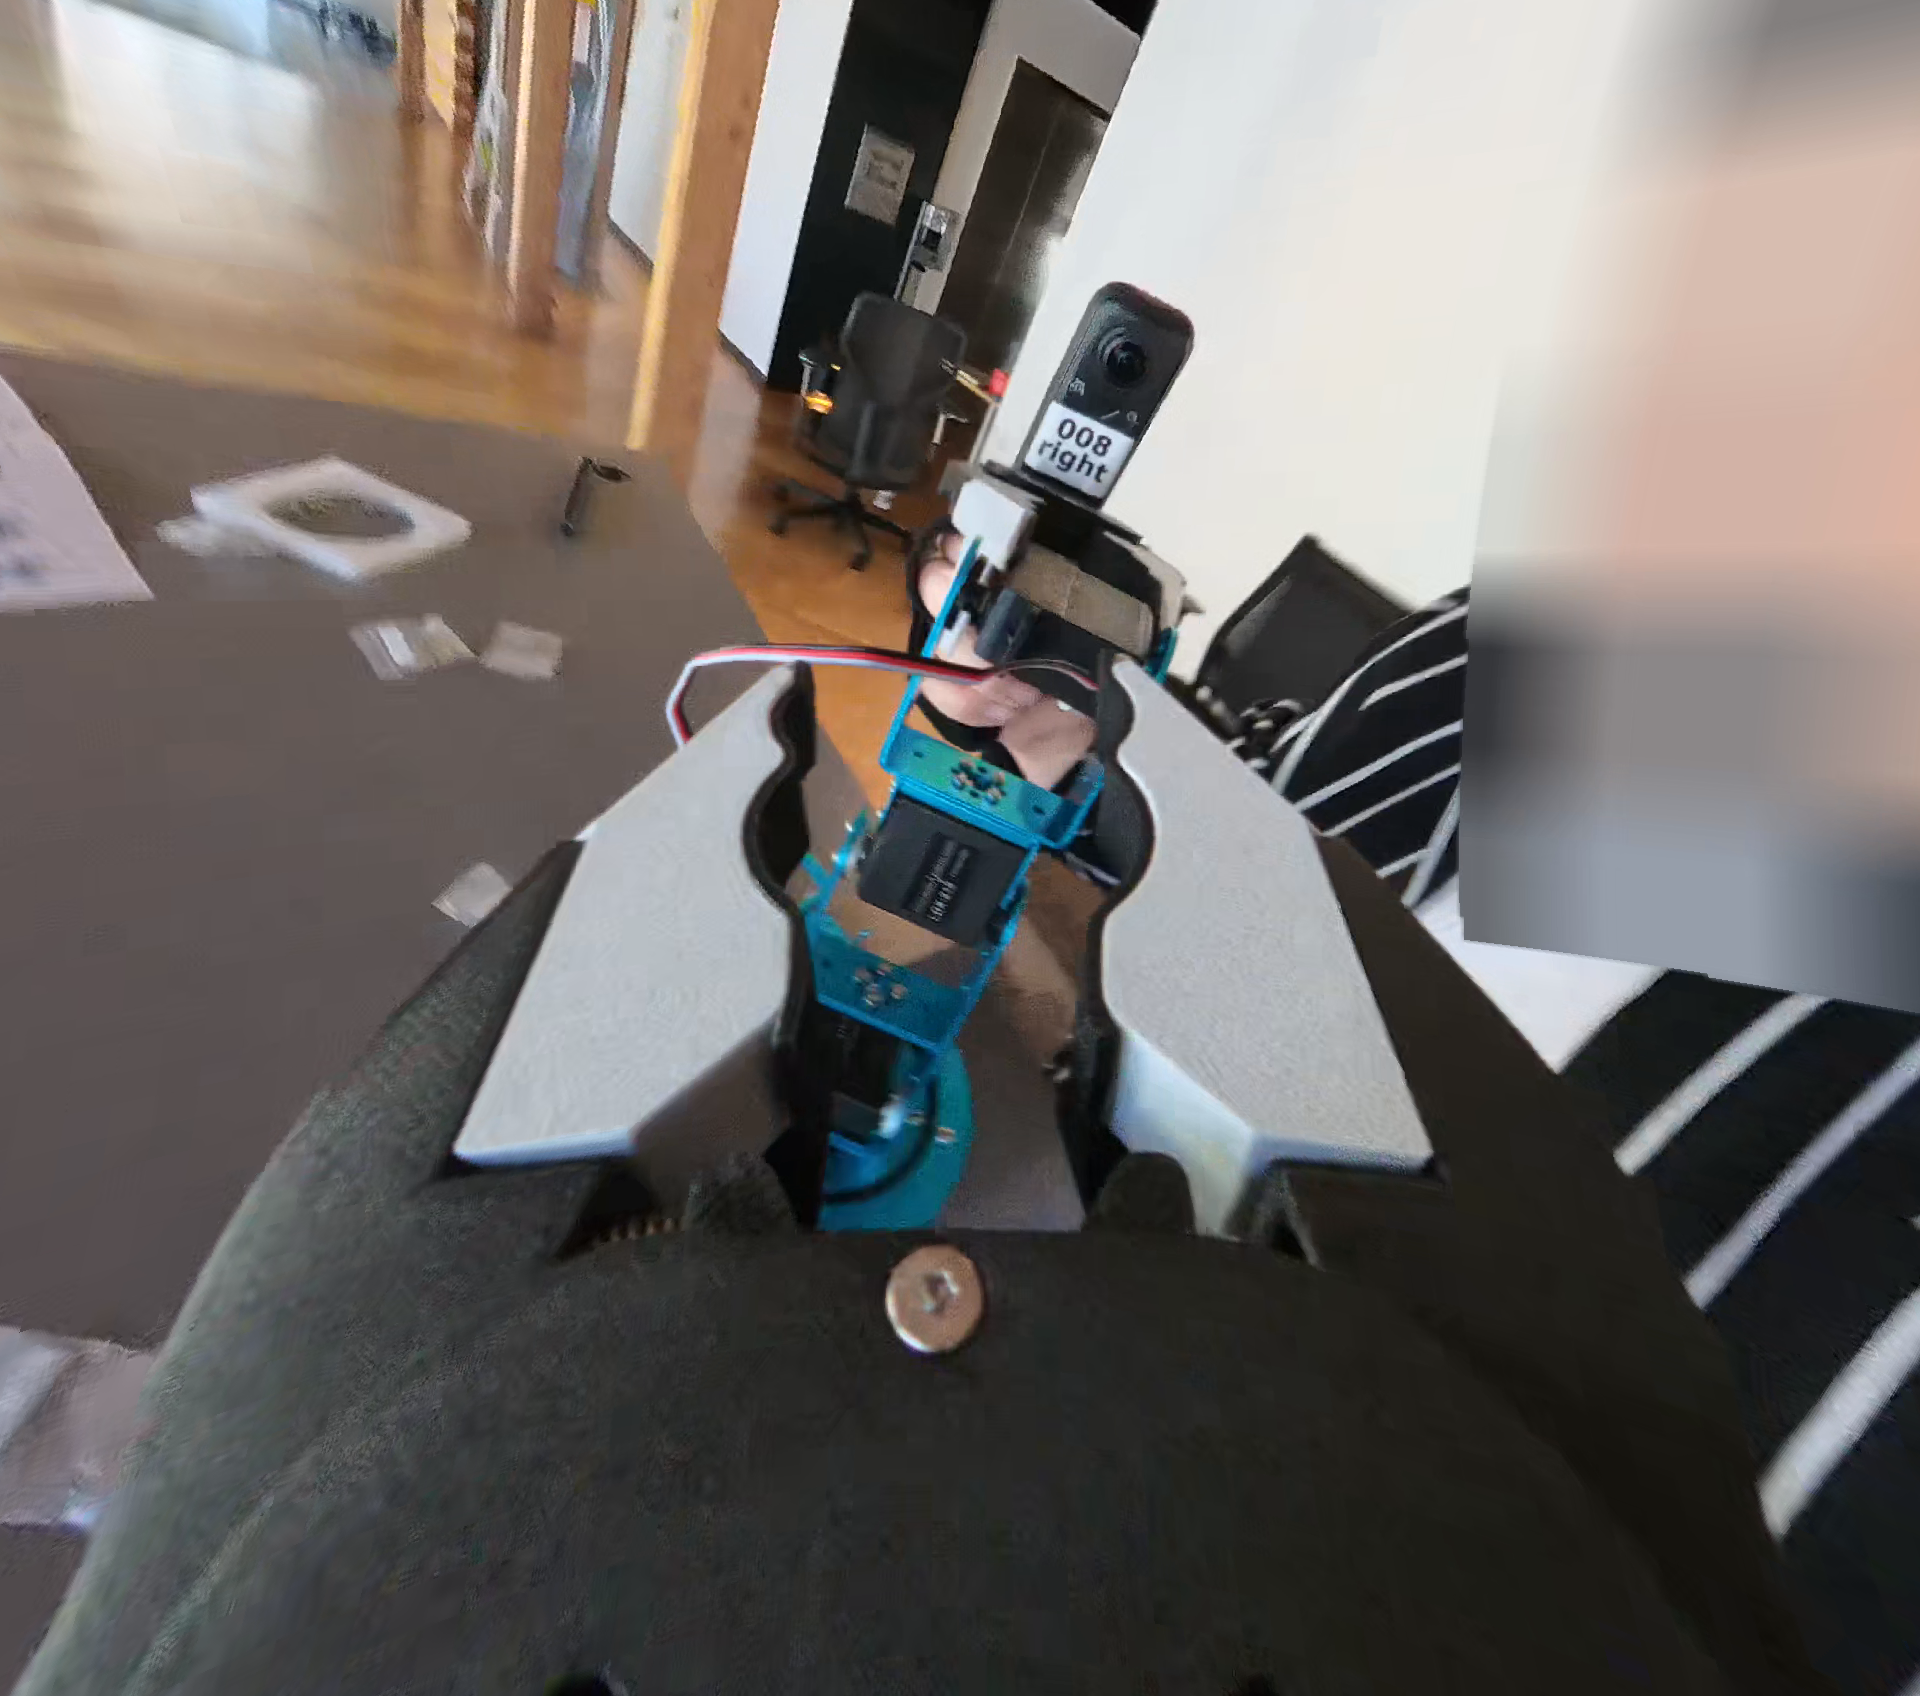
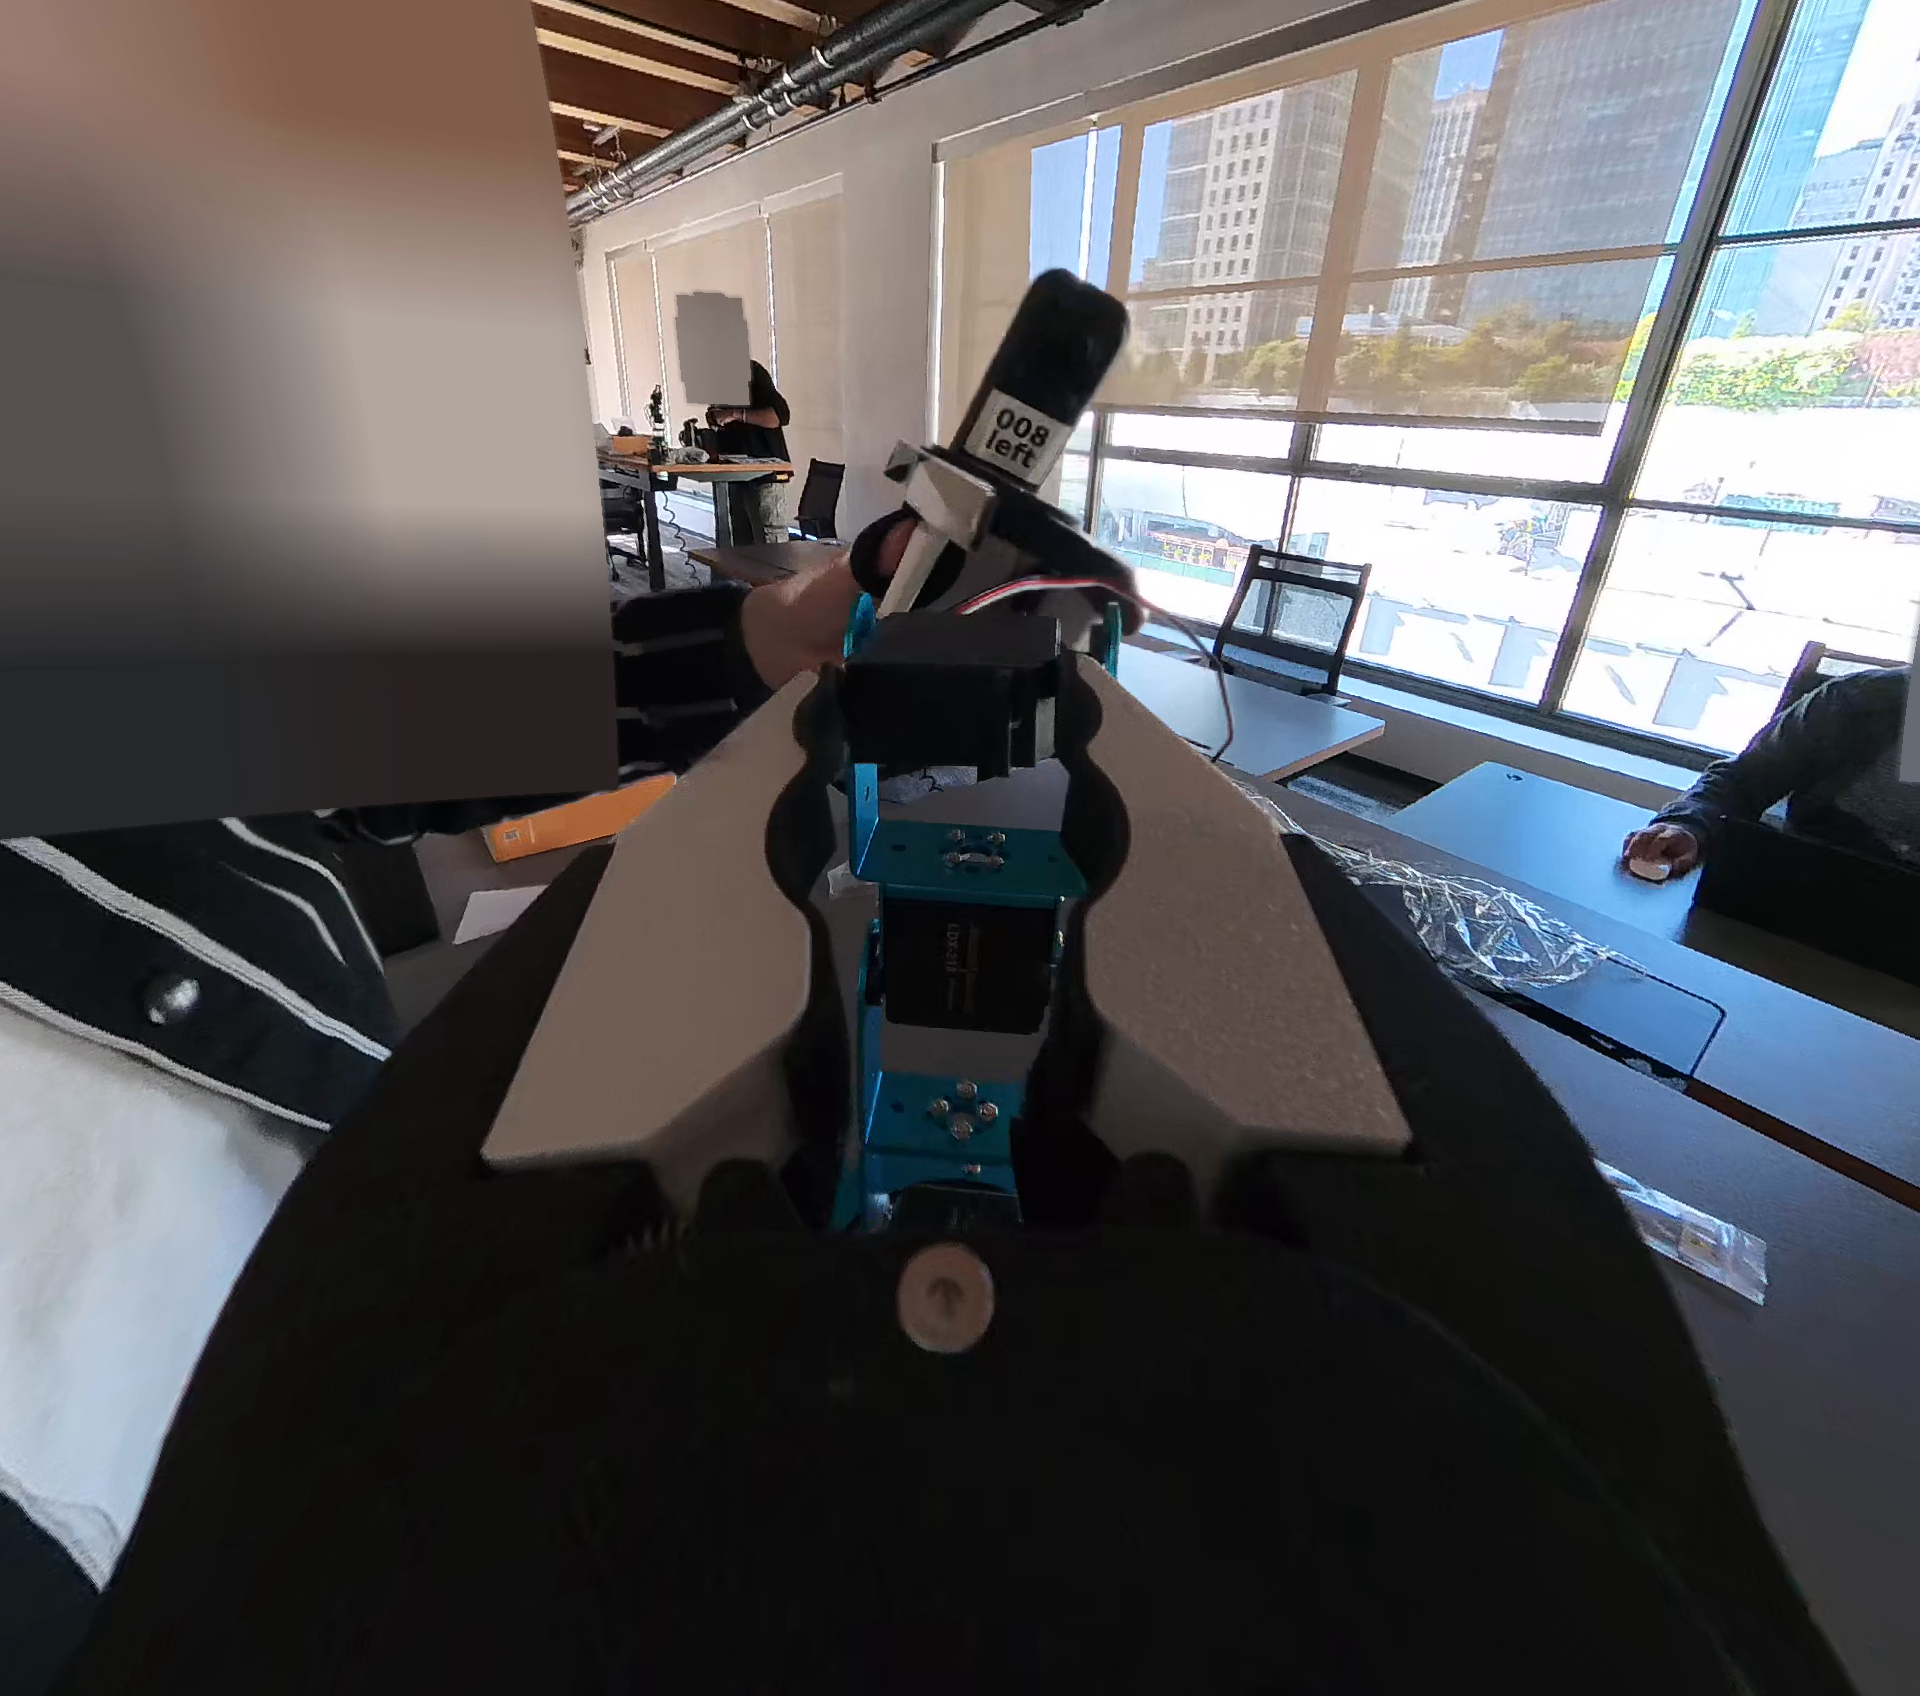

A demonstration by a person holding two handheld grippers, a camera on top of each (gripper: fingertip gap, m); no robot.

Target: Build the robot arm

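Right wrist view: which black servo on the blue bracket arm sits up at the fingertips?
The upper servo, level with the right gripper tips. The lower servo sits mid-finger, below the blue bracket plate.

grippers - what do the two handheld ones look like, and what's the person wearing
Both the left gripper and the right gripper have a black body, a silver screw and pale grey wedge fingers with wavy black inner pads. Each carries a black camera with a white label. The person's sleeve is black with white stripes.

Between our left claw (image 1: 951, 711) fingers the blue bracket arm (image 1: 966, 825) fills the gap — right claw (image 2: 951, 711) likewise blocked.
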